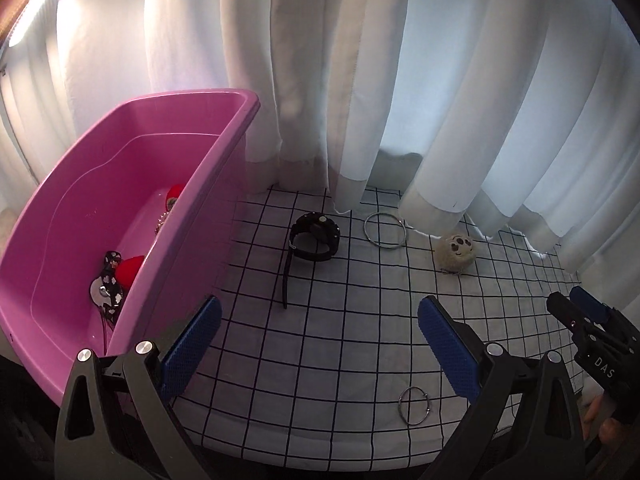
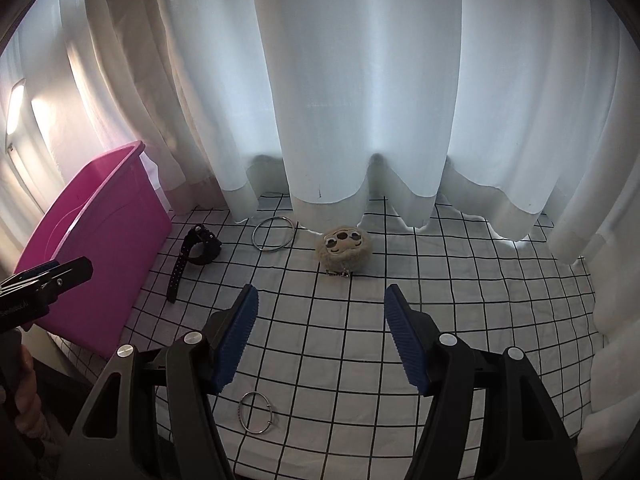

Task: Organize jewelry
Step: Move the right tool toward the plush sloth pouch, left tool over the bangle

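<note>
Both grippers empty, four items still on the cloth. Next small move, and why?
Probably lower the open right gripper onto the small ring: it lies nearest, just below its fingertips. The watch, large ring and plush charm sit farther back; the pink bin already holds items.

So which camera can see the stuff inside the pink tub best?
The left wrist view. It looks down into the pink tub and shows red pieces and a black spotted item on the bottom. The right wrist view shows only the tub's outer wall and rim, so its contents are hidden.
</note>
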A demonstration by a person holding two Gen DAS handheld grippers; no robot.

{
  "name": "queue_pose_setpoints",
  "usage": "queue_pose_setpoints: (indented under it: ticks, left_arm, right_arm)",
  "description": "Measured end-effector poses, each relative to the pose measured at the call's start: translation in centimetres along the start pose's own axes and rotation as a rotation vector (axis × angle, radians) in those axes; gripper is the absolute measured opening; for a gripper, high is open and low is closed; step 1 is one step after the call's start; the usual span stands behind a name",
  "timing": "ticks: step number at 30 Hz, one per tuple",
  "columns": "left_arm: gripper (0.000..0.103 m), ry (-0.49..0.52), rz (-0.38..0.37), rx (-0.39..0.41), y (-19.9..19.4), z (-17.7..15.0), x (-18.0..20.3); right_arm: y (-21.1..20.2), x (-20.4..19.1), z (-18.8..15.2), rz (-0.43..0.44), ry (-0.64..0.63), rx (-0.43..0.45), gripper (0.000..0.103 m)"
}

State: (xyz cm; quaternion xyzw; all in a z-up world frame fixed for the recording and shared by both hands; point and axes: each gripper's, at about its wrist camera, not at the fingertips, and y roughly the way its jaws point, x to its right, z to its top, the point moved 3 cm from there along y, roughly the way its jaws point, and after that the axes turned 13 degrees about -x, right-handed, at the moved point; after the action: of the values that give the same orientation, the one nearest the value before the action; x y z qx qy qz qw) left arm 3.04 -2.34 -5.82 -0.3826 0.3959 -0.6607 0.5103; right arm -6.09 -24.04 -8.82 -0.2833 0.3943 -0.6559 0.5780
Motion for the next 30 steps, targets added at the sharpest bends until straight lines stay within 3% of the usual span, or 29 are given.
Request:
queue_pose_setpoints:
  ticks: [10,18,25,30]
  left_arm:
    - [0.097,0.026,-0.022,-0.108,5.8,-4.5,4.1]
    - [0.097,0.065,-0.036,-0.191,10.2,-8.9,8.4]
    - [0.097,0.061,-0.011,-0.24,13.0,-11.4,10.1]
    - [0.097,0.048,0.039,-0.225,13.9,-12.0,10.5]
  right_arm:
    - [5.0,3.3,1.2,0.001,-0.022,-0.047,0.063]
    - [10.6,3.7,3.2,0.033,-0.059,-0.072,0.063]
    - [13.8,2.9,4.6,0.032,-0.096,-0.055,0.063]
    - [15.0,2.6,5.4,0.032,-0.087,-0.059,0.063]
